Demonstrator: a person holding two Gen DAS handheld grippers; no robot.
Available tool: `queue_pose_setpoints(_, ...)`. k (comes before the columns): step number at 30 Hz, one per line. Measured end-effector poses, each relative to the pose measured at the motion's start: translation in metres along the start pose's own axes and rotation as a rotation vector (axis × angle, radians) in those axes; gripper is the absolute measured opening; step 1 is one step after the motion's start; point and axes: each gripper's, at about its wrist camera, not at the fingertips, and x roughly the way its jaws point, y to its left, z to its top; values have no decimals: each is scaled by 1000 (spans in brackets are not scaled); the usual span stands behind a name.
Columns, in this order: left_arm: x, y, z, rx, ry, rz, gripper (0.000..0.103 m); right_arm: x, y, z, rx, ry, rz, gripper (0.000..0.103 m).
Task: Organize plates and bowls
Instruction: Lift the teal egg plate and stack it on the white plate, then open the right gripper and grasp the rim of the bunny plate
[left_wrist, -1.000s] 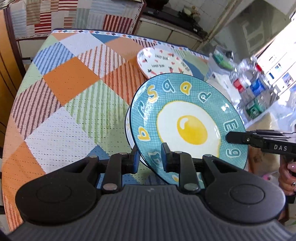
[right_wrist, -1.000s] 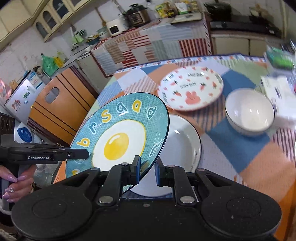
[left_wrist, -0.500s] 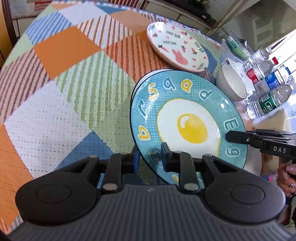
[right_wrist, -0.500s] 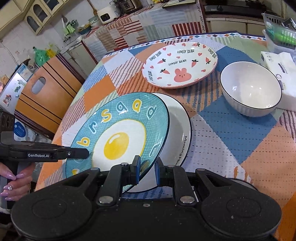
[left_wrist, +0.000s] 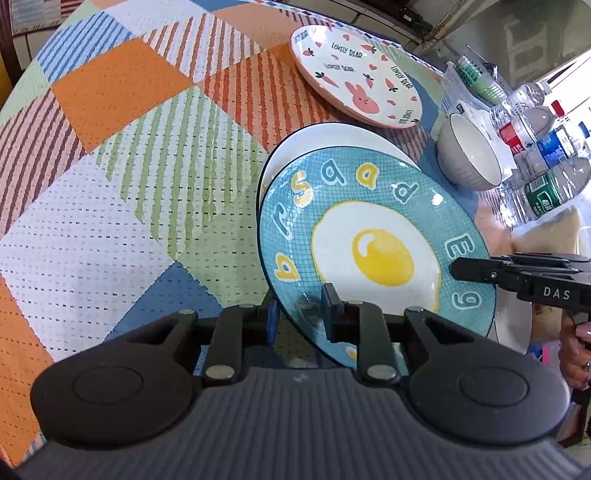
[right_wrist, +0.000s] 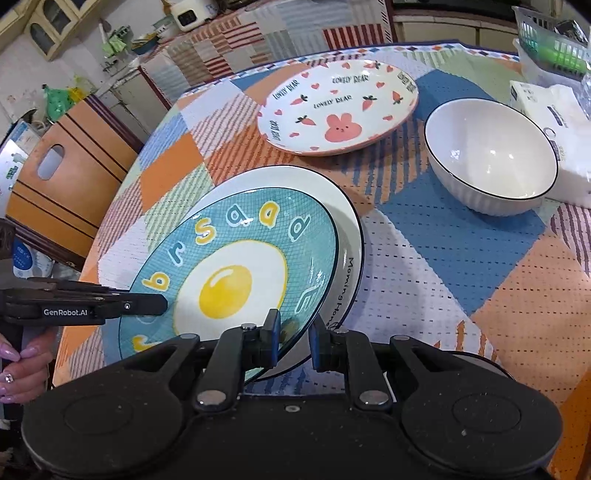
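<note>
Your left gripper (left_wrist: 299, 308) and your right gripper (right_wrist: 291, 336) each pinch the rim of the blue egg plate (left_wrist: 373, 247), one on either side of it; both sets of jaws are clamped on the thin rim, face pad above, back pad below. In the left wrist view your right gripper (left_wrist: 458, 268) reaches in from the right edge of the plate; in the right wrist view your left gripper (right_wrist: 162, 304) reaches in from the left edge.

The plate is round, so it has no long axis. Its printed face points up and toward you, and it is tilted: the rim on the left gripper's side sits higher than the rim on the right gripper's side. It lies directly over the white plate (right_wrist: 347, 229), which rests on the checked tablecloth (right_wrist: 443, 251); whether the two plates touch cannot be told.

Beyond your fingertips lies the rabbit plate (right_wrist: 338, 107), flat on the cloth. Ahead and to the right of the right gripper stands the white bowl (right_wrist: 491, 155), upright, mouth up, well apart from the stack.
</note>
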Motion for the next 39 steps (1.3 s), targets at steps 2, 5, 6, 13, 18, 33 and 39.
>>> queue_pose_setpoints(2,1,1,1,-11,5,-7,22,-1,6,1,-27,-5,-30,21)
queue_pose_setpoints(5,2,-1,2,-3,12,-4,22,-2,19,2,-95,-4,-95,24)
queue_pose_setpoints(6,3,-2,2,1,19,-4,22,0,24,2,-117,6,-124,27)
queue_pose_setpoints(13,7,1,-4,-44,39,-37,20,13,38,-1,-170,-7,-294,31)
queue_pose_setpoints(18,17,-5,-1,-75,65,16,20,22,45,-1,-223,-3,-362,32)
queue_pose_setpoints(33,-51,-33,31,-31,-35,54,20,-55,46,35,-175,-182,-250,29)
queue_pose_setpoints(39,-90,-51,50,40,-131,68,20,-92,57,59,-183,-271,-160,34)
